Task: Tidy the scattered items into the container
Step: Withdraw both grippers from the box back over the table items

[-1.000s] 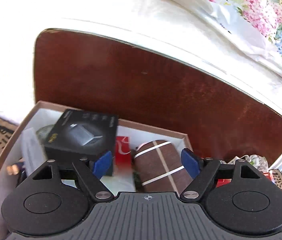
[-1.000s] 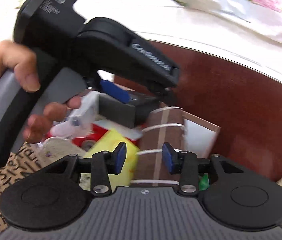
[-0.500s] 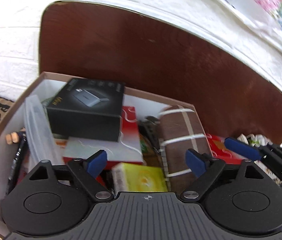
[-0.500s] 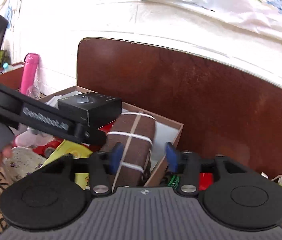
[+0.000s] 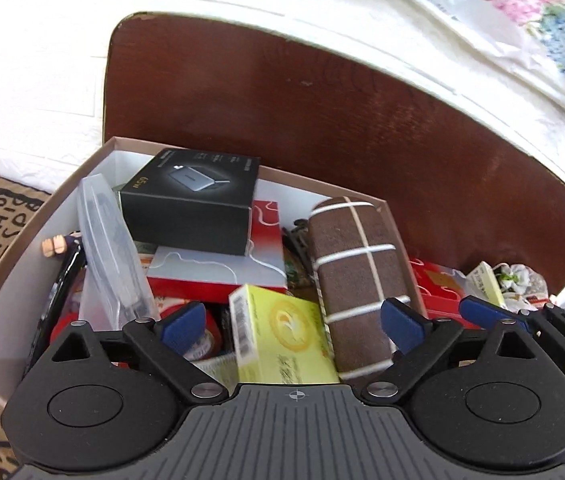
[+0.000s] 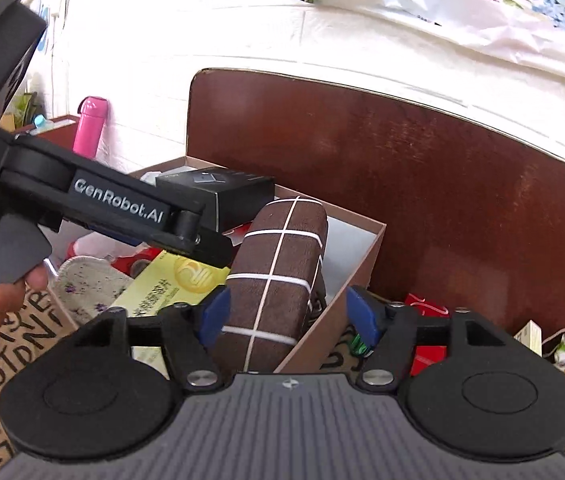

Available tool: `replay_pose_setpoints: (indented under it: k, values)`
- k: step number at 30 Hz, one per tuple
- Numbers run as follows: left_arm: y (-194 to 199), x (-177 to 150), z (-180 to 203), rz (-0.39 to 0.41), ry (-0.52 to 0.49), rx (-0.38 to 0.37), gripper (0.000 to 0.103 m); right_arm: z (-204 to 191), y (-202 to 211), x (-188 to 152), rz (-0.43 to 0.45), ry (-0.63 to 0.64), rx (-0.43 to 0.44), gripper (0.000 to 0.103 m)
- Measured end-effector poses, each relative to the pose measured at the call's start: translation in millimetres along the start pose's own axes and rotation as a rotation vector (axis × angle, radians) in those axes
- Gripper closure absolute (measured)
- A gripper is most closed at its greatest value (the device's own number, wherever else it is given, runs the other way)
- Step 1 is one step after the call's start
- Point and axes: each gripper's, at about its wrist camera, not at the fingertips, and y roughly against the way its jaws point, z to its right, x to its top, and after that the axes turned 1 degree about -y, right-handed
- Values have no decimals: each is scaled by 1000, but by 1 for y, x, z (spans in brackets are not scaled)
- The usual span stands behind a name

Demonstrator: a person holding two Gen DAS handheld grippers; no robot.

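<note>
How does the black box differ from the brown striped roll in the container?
The black box is flat-sided with a printed device picture; the brown roll is rounded, with a white line grid. The black box lies on top of a red-and-white box near the container's back; the brown roll lies lengthwise along its right wall. Both are inside the container, gripped by neither gripper.

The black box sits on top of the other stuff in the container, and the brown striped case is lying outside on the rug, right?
Not quite. The brown striped case lies inside the container, by its right wall, as the left wrist view shows. The black box does sit on top.
</note>
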Motion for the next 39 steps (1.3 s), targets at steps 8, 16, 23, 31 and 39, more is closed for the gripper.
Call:
replay_pose_setpoints:
  k: [8,16,23,31,39]
  values:
    - [43,-46,38,138,-75,17,0,0,49,-25,34,-52,-33,1]
    - [54,-102,91,142,-99,-60,0,34,107,-77,46,-174,-110,1]
    - [38,-120,149,103,-138,-134,0,84,143,-106,61,-224,-216,1]
    - [4,-111,210,94,-192,-175,0,138,150,-118,97,-262,-283,1]
    - [-39,-93,242,78,-232,-162,2,185,126,-128,102,-327,-308,3]
